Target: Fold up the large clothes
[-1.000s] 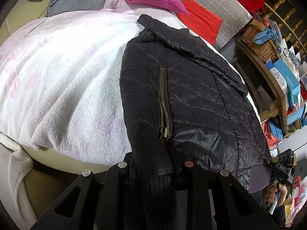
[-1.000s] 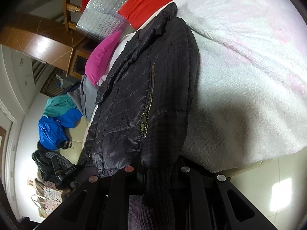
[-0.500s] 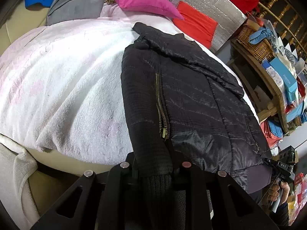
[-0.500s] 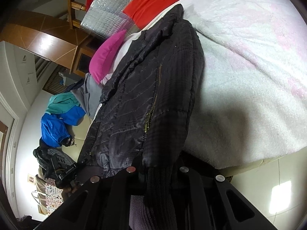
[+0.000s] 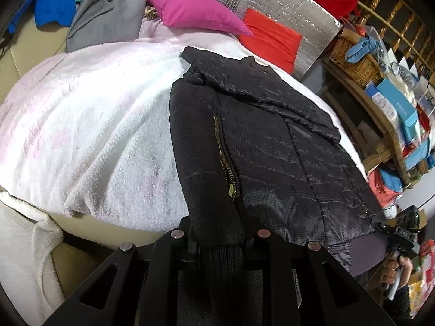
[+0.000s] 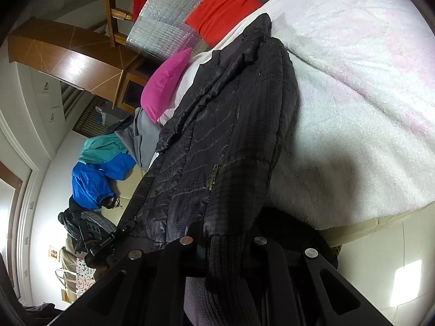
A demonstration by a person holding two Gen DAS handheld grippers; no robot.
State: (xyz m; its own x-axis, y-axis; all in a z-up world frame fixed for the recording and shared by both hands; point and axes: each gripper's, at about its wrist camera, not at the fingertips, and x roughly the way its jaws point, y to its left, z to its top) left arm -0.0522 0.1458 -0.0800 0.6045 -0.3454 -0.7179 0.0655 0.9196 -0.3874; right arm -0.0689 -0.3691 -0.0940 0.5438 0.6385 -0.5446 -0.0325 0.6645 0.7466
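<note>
A black quilted jacket (image 5: 266, 146) with a brass zipper lies on a white and pink fluffy blanket (image 5: 89, 125) on a bed. Its hem hangs over the near edge. My left gripper (image 5: 220, 240) is shut on the jacket's ribbed cuff and hem at the left corner. My right gripper (image 6: 221, 241) is shut on the ribbed cuff at the other corner; the jacket (image 6: 217, 125) runs away from it across the blanket (image 6: 359, 103). The right gripper also shows in the left wrist view (image 5: 399, 228), at the jacket's far right corner.
A magenta pillow (image 5: 195, 11), a red cushion (image 5: 272, 38) and grey and blue clothes (image 5: 106, 19) lie at the head of the bed. A wooden shelf (image 5: 380, 114) with baskets and boxes stands right of the bed. Tiled floor (image 6: 394, 271) lies below the bed edge.
Both grippers have drawn back toward the near bed edge with the jacket's hem, so the jacket lies further from the pillows and looks flatter.
</note>
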